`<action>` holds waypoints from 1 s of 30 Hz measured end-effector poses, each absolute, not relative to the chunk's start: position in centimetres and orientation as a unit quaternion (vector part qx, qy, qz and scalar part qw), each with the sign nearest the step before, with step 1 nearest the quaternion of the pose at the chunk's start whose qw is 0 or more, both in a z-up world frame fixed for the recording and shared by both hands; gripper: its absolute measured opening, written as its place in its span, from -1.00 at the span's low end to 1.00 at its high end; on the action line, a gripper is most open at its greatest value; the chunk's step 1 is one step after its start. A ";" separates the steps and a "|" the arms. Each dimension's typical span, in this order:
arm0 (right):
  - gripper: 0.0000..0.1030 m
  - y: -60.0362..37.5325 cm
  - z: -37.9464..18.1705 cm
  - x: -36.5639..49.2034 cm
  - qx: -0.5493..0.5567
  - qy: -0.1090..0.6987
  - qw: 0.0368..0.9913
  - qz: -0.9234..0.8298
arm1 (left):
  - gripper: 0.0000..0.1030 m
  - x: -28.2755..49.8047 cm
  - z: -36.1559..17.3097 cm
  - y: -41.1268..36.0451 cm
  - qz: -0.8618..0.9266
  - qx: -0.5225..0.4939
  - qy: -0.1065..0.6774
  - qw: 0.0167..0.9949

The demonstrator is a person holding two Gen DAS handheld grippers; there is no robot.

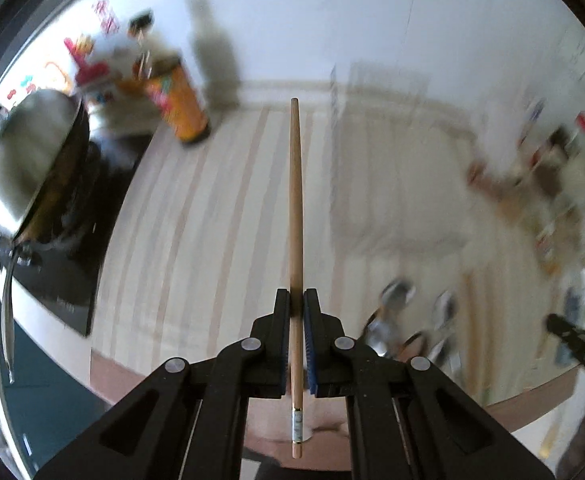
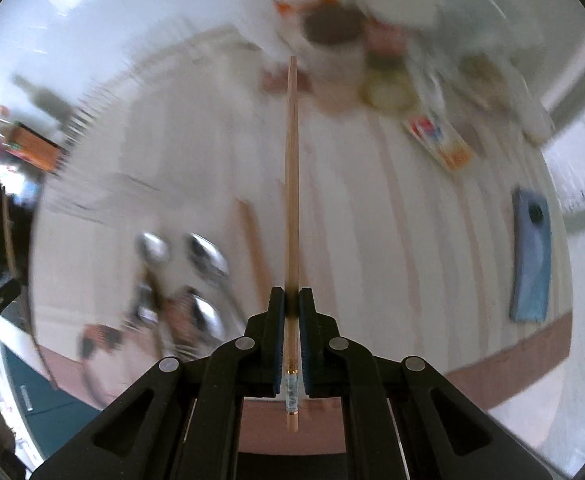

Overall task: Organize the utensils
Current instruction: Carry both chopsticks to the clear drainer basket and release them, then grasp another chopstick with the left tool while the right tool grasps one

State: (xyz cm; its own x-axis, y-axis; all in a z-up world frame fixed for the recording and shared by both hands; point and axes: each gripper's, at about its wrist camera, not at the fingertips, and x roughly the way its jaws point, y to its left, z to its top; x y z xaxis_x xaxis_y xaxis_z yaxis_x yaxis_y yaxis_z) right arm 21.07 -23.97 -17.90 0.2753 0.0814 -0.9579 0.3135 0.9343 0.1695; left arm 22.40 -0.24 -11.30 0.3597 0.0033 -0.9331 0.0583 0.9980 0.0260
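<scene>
My left gripper (image 1: 296, 294) is shut on a wooden chopstick (image 1: 295, 200) that points forward above the striped tablecloth (image 1: 212, 240). My right gripper (image 2: 291, 294) is shut on a second wooden chopstick (image 2: 291, 180), also held above the cloth. A blurred pile of metal spoons (image 2: 196, 272) with dark handles lies on the cloth to the left of the right gripper; it also shows in the left wrist view (image 1: 408, 320). Another loose chopstick (image 2: 254, 256) lies beside the spoons. A white wire rack (image 1: 376, 152) stands at the back of the table.
A steel pot (image 1: 28, 160) sits on a black stove (image 1: 72, 272) at the left. An orange bottle (image 1: 180, 104) stands near the wall. Jars and packets (image 2: 384, 80) crowd the far right of the table. A blue phone (image 2: 530, 264) lies near the table's right edge.
</scene>
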 end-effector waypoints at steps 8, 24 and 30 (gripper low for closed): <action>-0.86 -20.8 -11.0 28.9 0.182 0.560 0.808 0.034 | -0.92 30.7 -7.0 -3.1 -0.074 -0.009 0.553 0.830; -0.86 -17.6 -18.5 43.1 0.179 0.623 0.760 0.037 | -0.91 42.5 -17.0 -4.5 -0.093 -0.031 0.666 0.739; -0.74 -17.3 -21.2 43.1 0.170 0.662 0.729 0.045 | -0.77 41.1 -16.3 -4.0 -0.070 -0.011 0.658 0.750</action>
